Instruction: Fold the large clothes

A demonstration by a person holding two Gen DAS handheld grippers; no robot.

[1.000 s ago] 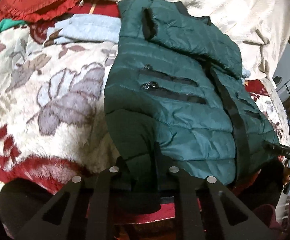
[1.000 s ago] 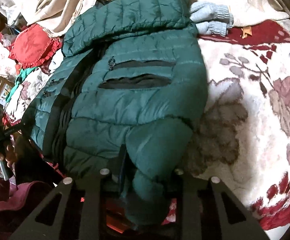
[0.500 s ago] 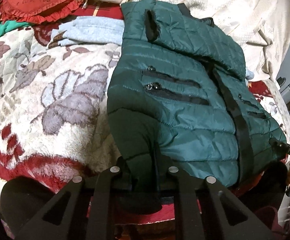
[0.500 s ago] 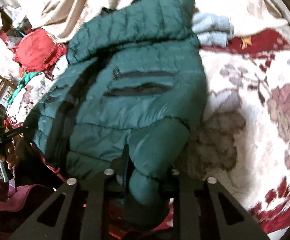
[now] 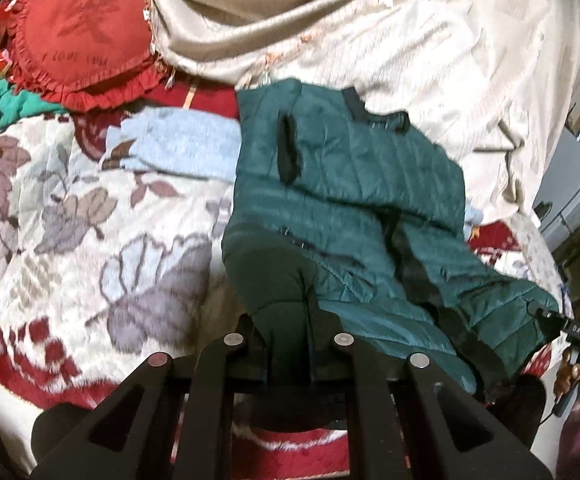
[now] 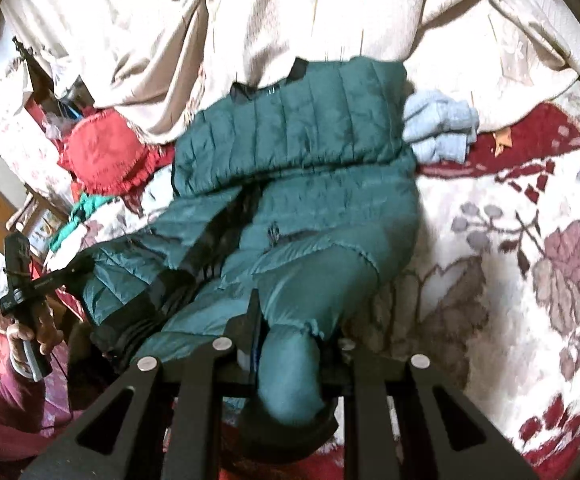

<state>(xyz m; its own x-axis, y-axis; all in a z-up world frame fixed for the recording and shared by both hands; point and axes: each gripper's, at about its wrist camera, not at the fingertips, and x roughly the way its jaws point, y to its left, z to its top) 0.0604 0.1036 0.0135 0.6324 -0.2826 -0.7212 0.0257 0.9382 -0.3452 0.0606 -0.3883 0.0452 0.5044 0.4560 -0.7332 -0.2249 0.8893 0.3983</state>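
1. Two grips are set on the near hem of the green puffer jacket (image 5: 350, 216): the left gripper (image 5: 287, 338) has its fingers pinching one bottom corner, and the right gripper (image 6: 285, 346) has its fingers pinching a bunched roll of the other.
2. Judging by how the hem rises off the bed (image 6: 530, 208) toward both cameras, the step in hand looks like the bottom-to-top fold, with the lower edge lifted and the collar end lying flat farther away.
3. Next move, as I judge it: carry both corners forward together at matched height and lay the hem over the chest, keeping the edge taut between the grips so the padding does not slump to one side.
4. Material: slick, quilted shell with horizontal channels, puffy and springy, so it may resist a crisp crease; a black placket runs down the front, and dark zip pockets cross the chest.
5. Blur hides the hem line, so how evenly the corners are held is hard to say.
6. Outward lie a plush floral blanket, a pale blue knit (image 5: 177, 140), a ruffled red heart cushion (image 5: 81, 36) and a cream bedspread (image 5: 430, 28).
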